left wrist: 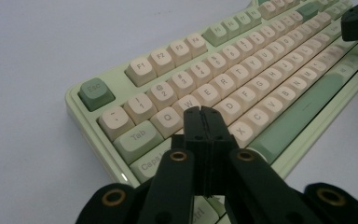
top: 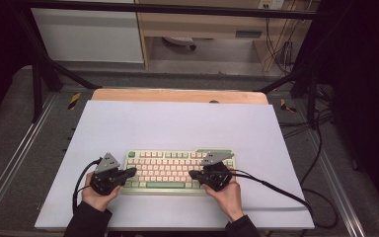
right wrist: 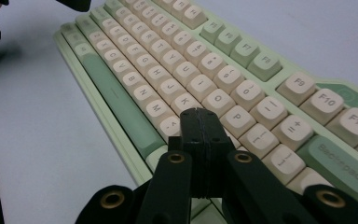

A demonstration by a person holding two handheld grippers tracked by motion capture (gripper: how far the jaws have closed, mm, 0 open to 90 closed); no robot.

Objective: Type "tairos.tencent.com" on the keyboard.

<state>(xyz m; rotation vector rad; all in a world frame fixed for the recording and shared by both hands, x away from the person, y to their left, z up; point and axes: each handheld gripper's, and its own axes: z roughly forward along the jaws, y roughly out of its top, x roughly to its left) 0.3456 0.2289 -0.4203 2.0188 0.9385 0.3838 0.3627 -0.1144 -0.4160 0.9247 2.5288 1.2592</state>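
Note:
A pale green keyboard with cream and green keys lies on the white mat near the front of the table. My left gripper is shut, its black tips over the keyboard's left end. In the left gripper view the closed tips hover above the A and S keys of the keyboard. My right gripper is shut too, pointing left over the keyboard's right half. Its closed tips sit above the keys around L and the comma on the keyboard. Nothing is held between either pair of jaws.
The white mat covers a wooden table. Black cables trail from both grippers across the mat. A metal frame and dark floor surround the table, with wooden furniture at the back.

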